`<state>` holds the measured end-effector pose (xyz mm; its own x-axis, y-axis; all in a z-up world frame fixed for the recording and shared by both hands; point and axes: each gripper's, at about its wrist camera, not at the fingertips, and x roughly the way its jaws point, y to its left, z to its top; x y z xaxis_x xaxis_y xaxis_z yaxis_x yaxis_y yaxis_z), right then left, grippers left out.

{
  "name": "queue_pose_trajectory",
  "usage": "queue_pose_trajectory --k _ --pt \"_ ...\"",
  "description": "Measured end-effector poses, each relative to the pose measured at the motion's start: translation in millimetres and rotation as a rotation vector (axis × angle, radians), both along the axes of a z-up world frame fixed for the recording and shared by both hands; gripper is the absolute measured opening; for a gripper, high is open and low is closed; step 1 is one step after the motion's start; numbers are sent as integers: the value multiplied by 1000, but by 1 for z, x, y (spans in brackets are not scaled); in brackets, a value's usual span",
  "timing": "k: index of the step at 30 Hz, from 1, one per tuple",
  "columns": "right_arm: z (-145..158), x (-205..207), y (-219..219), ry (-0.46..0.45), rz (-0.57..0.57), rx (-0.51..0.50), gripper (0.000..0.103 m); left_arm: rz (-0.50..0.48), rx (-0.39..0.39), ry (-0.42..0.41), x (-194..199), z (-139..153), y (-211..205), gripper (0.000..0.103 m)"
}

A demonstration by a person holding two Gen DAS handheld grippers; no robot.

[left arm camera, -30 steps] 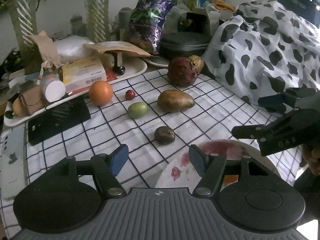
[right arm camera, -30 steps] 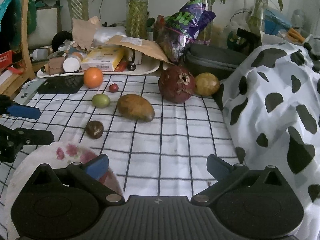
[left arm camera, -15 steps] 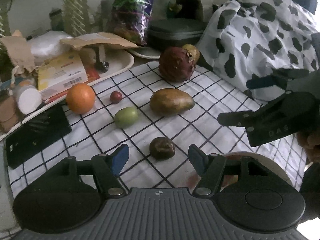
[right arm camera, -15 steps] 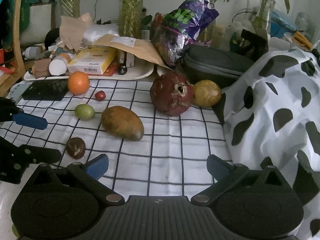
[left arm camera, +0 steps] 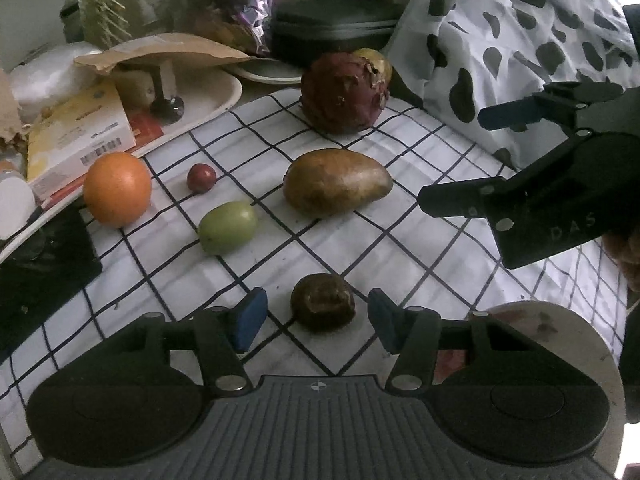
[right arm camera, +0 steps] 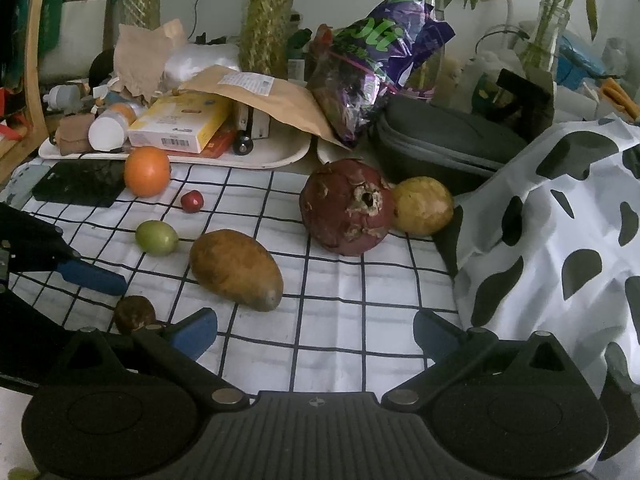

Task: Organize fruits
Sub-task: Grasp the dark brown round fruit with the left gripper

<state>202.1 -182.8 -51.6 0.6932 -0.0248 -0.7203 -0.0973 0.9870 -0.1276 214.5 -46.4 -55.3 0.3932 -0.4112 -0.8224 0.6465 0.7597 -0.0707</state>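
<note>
While its jaws have just been closing, the left gripper (left arm camera: 314, 320) brackets a brown fruit (left arm camera: 322, 301) without touching it. Right gripper (right arm camera: 314, 334) hangs wide over the cloth (right arm camera: 340, 304), mango (right arm camera: 235, 269) ahead-left.

1. Right gripper (right arm camera: 316, 334): jaws wide apart, nothing between them but checked cloth (right arm camera: 340, 320).
2. Brown oblong fruit (right arm camera: 235, 269): just ahead of the left jaw.
3. Dark red fruit (right arm camera: 346, 208): farther ahead, centred, touching yellow fruit (right arm camera: 424, 205).
4. Small dark fruit (right arm camera: 134, 314): left of the left jaw, between the left gripper's fingers (right arm camera: 90, 276).
</note>
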Motion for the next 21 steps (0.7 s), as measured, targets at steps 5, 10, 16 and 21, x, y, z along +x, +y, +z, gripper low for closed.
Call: queue_pose_trajectory --k 5,10,16,21 --pt "-2 4 0 5 -1 -7 103 33 -9 8 5 3 5 32" --pt "-4 9 4 8 9 -18 103 42 4 -21 4 6 7 31" --pt "-6 15 15 3 57 -21 103 76 -17 -46 6 14 19 31" --pt "-7 22 26 -19 106 -24 103 85 -26 -58 6 17 27 31"
